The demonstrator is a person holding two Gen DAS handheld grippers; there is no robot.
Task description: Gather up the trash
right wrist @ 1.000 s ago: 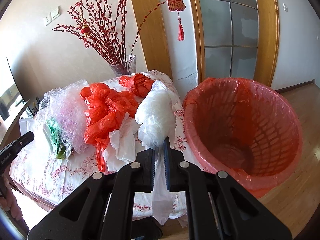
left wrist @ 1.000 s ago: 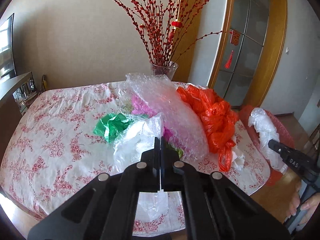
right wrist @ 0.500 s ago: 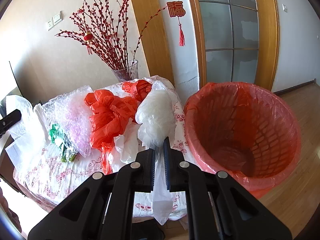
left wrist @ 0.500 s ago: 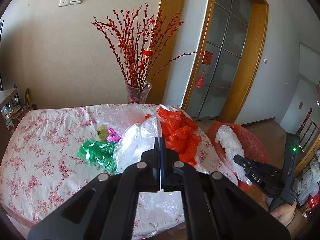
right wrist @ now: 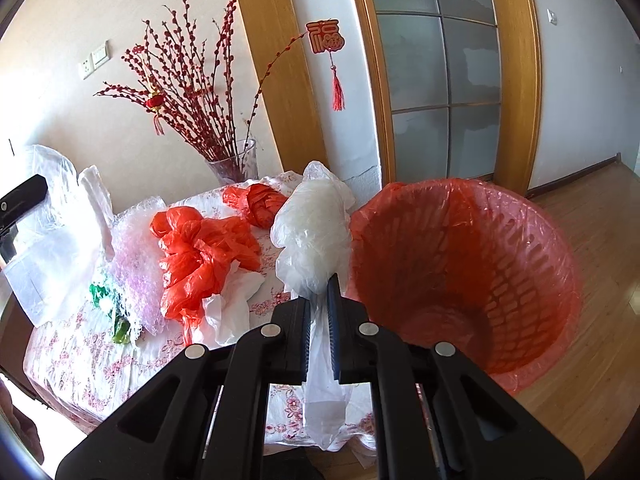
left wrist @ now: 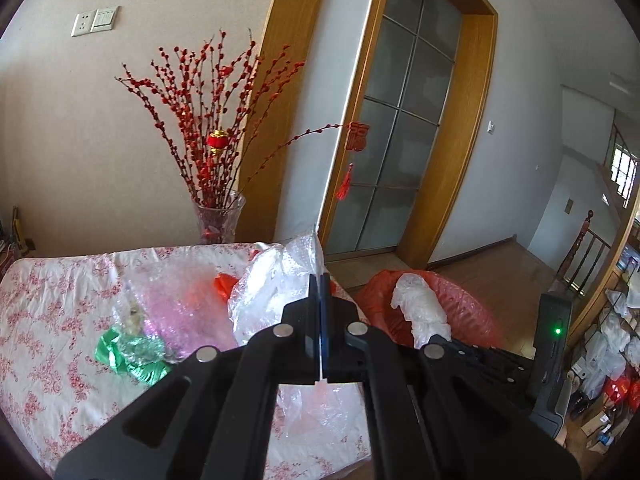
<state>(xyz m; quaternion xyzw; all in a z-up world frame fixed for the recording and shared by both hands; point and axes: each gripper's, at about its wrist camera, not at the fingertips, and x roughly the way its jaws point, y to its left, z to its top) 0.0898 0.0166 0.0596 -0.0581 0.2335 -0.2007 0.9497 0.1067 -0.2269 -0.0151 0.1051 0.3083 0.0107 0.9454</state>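
Right gripper clamps a white plastic bag, long axis upright, beside the red-lined basket; left gripper pinches clear bubble wrap over the floral tablecloth

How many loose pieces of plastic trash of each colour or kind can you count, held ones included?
Red bags: 2
Green bag: 1
Bubble wrap: 1
White bags: 2
Clear bag: 1
Total: 7

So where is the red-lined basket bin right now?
In the right wrist view the red-lined plastic basket bin stands on the wooden floor at right, beside the floral-clothed table, in front of the glass door.
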